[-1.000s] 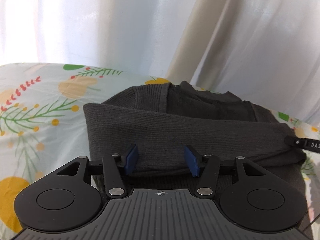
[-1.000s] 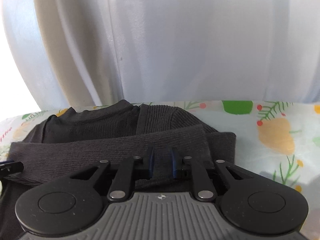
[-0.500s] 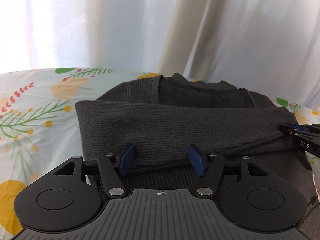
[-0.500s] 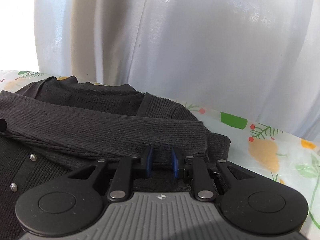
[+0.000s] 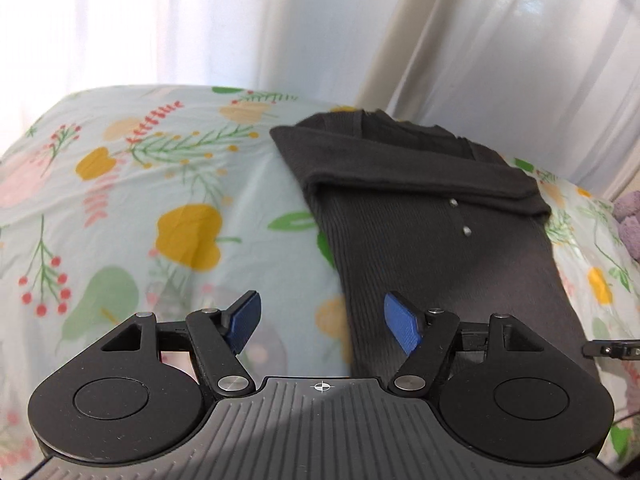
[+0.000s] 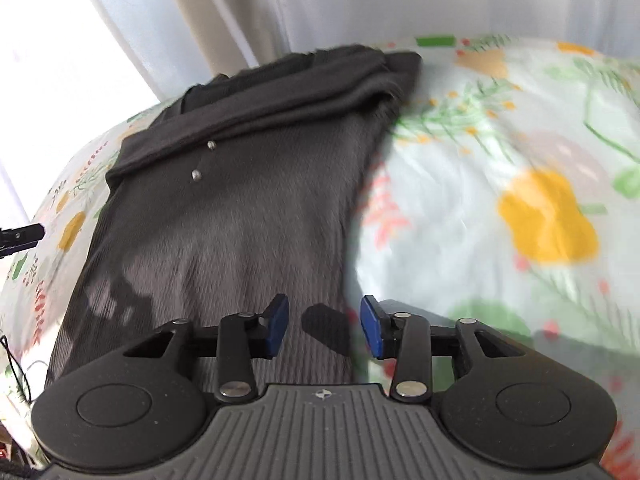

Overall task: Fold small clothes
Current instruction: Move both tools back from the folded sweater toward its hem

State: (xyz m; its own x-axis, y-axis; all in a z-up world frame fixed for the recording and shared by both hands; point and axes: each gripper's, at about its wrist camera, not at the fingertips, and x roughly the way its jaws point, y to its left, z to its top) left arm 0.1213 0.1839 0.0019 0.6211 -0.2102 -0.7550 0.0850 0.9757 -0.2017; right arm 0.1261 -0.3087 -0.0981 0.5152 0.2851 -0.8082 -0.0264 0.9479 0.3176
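Note:
A dark grey ribbed cardigan (image 5: 432, 240) with small metal buttons lies flat on the floral sheet (image 5: 160, 200), both sleeves folded across its chest. My left gripper (image 5: 322, 326) is open and empty, above the garment's lower left edge. My right gripper (image 6: 323, 326) is open and empty, above the garment's (image 6: 224, 208) lower right edge. The right gripper's tip (image 5: 610, 349) shows at the right edge of the left wrist view. The left gripper's tip (image 6: 20, 235) shows at the left edge of the right wrist view.
White curtains (image 5: 480, 40) hang behind the bed. A purple fuzzy item (image 5: 630, 220) sits at the right edge of the sheet. A thin black cord (image 6: 16, 372) lies at the lower left of the right wrist view.
My right gripper has opened and let go of the sleeve. Both grippers have pulled back from the sleeves toward the garment's lower hem, and the sleeves now lie folded across the chest.

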